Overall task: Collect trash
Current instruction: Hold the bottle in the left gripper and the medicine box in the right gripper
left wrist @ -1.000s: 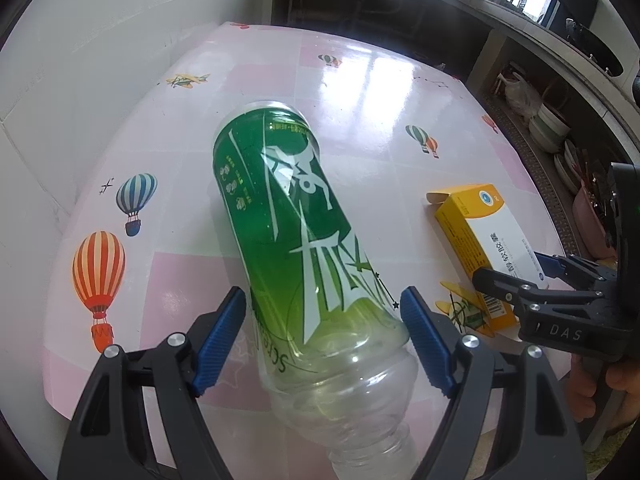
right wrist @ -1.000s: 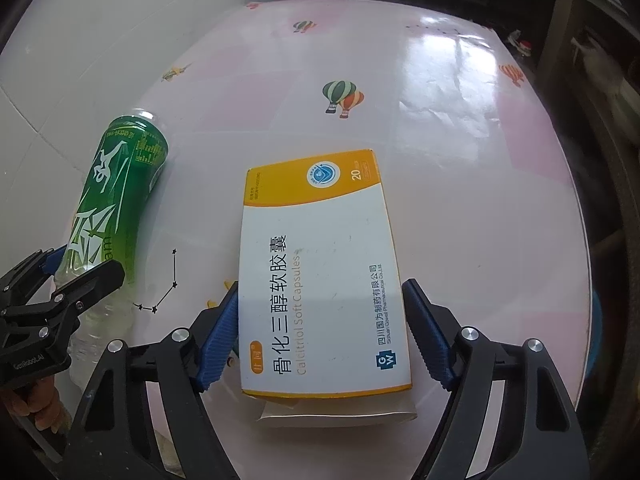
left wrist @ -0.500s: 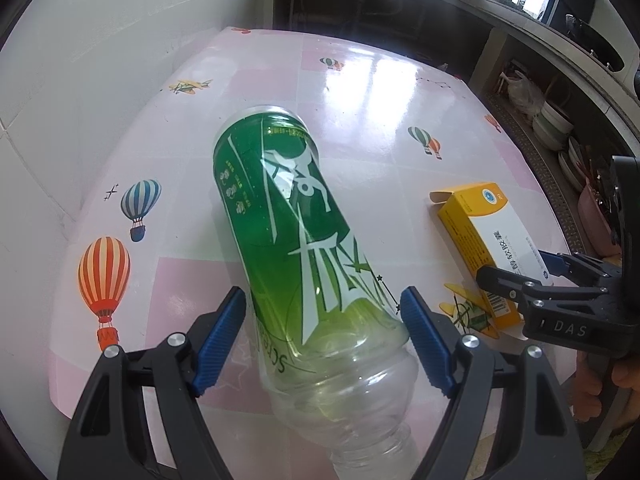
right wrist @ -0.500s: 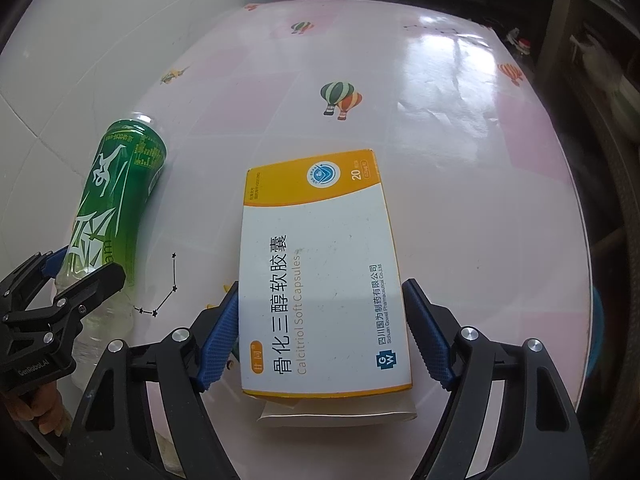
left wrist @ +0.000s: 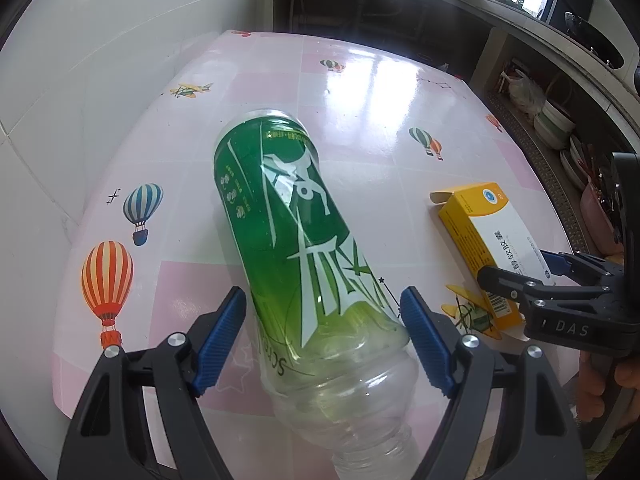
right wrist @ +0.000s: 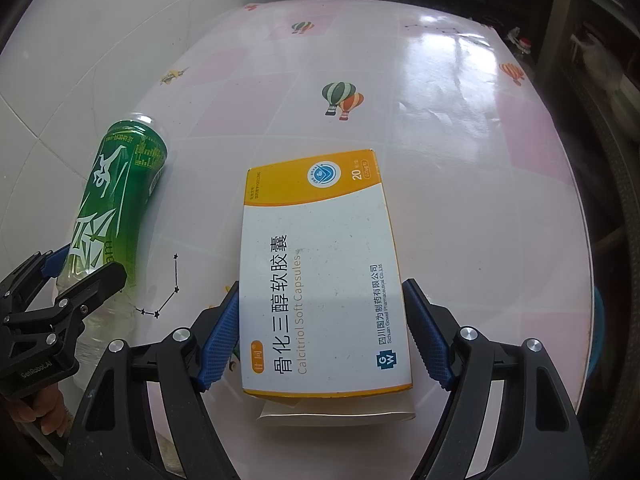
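An empty plastic bottle with a green label [left wrist: 296, 248] is held between the blue pads of my left gripper [left wrist: 324, 320], neck end toward the camera. It also shows in the right wrist view [right wrist: 116, 208] with the left gripper [right wrist: 68, 276] on it. A white and orange medicine box [right wrist: 324, 272] sits between the pads of my right gripper [right wrist: 324, 328], both pads touching its sides. In the left wrist view the box [left wrist: 484, 236] and right gripper [left wrist: 532, 276] are at the right.
The pink table [left wrist: 360, 92] has balloon and airplane prints. A white tiled wall [left wrist: 80, 60] runs along its left. Dark shelving with stacked dishes [left wrist: 556, 124] stands at the right behind the table.
Both grippers with their objects have lifted slightly from the table. The bottle and box keep the same place between the pads.
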Motion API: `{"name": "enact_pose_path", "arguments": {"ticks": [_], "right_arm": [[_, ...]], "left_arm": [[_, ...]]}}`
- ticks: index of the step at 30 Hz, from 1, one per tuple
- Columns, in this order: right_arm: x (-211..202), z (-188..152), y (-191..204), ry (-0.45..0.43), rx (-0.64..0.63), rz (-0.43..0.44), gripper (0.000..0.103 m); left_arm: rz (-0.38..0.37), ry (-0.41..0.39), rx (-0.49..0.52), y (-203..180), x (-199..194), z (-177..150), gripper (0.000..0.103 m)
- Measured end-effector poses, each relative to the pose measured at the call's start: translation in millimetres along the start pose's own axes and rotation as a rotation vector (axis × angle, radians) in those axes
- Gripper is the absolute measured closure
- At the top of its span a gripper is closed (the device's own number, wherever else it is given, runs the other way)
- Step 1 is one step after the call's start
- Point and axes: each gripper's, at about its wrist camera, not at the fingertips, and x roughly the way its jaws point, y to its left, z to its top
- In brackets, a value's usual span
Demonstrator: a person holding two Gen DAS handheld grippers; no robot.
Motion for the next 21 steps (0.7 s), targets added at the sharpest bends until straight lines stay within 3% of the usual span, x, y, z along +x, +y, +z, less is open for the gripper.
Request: {"name": "enact_pose_path", "arguments": {"ticks": [21], "right_arm": [[-9.5, 0.2, -2.3, -0.043, 0.028, 0.030, 0.036]], "left_arm": [[0.014, -0.044, -0.031, 7.8, -4.8, -4.1, 0.030]]}}
